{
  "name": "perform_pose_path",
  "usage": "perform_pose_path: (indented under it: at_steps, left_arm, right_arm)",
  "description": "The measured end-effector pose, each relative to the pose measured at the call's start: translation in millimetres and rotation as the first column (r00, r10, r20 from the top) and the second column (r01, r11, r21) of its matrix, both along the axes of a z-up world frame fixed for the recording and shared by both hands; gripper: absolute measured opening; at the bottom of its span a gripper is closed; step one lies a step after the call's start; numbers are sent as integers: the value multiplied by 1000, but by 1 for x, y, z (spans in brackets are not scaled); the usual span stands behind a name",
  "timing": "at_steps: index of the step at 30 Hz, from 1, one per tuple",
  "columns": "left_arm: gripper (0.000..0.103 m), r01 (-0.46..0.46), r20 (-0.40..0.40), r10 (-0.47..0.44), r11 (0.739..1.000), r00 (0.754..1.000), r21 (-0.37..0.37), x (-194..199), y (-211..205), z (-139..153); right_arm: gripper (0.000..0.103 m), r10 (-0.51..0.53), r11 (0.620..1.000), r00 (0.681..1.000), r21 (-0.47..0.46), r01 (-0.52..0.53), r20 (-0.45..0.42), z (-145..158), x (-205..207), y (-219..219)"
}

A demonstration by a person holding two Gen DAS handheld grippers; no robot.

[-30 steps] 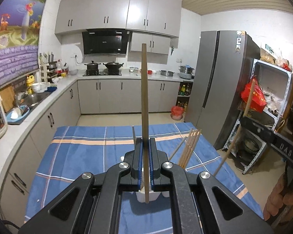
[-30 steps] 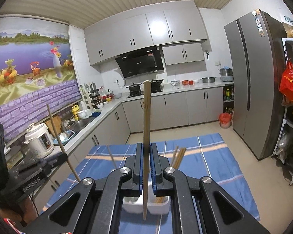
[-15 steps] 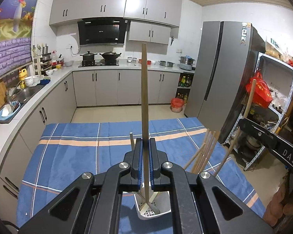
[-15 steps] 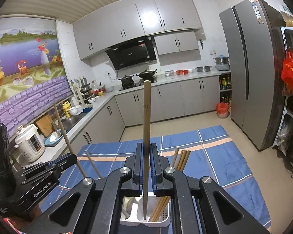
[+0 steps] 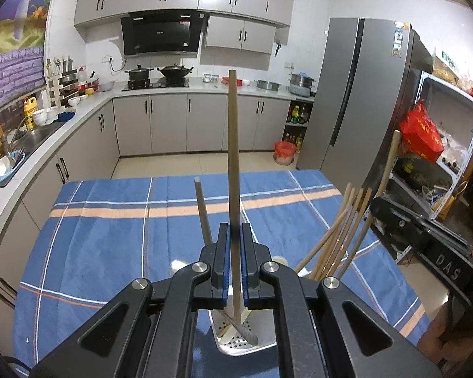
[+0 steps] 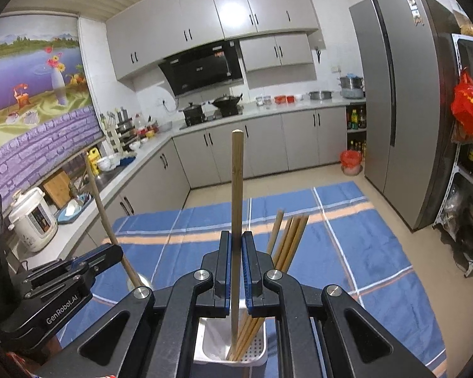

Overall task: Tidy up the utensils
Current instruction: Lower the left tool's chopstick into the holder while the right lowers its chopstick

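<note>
Lowering my left fingers [image 5: 233, 264] over the last second, I now have the white holder [image 5: 252, 343] much larger below them than it was, and the chopstick [image 5: 231, 163] clamped between the blue pads stands nearly upright with its lower tip down inside the holder's left compartment. A grey-tipped stick [image 5: 205, 217] already leans in that same compartment, crossing just under my tip. To the right, a bundle of pale chopsticks [image 5: 334, 242] fans out of the neighbouring compartment, and my other tool sits beyond it with its own stick rising.

From the right view, my right fingers [image 6: 235, 267] are likewise shut tight on a bamboo chopstick [image 6: 236, 189], and they have dropped too: the tip now reaches into the holder [image 6: 258, 349], in among the bundle [image 6: 288, 239] leaning there. The left tool [image 6: 78, 267] shows at the left edge, its stick angled up over the blue checked cloth [image 6: 362, 252] on the worktop.

Both sticks look far enough in, I judge, that letting go would drop them into place; opening the pads seems the next move.
</note>
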State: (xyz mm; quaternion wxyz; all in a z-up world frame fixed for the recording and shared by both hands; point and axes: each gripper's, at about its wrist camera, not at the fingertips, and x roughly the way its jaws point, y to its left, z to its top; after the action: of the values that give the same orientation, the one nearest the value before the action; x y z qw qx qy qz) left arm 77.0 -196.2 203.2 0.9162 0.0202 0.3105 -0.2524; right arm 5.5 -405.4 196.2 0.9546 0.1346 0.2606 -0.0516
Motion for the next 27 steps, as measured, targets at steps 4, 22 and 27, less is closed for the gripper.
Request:
perform_pose_path:
  at_steps: [4, 22, 27]
  left_arm:
    - [5, -1, -24, 2, 1000, 1000, 27, 0, -3, -13]
    - [5, -8, -74, 13, 998, 997, 68, -2, -3, -41]
    - [5, -3, -80, 9, 997, 997, 72, -3, -4, -42]
  right_arm:
    - [7, 16, 1000, 999, 21, -15, -45, -19, 0, 2]
    - [7, 20, 999, 995, 37, -16, -100, -43, -3, 1]
    - [7, 18, 999, 995, 37, -14, -100, -43, -4, 0]
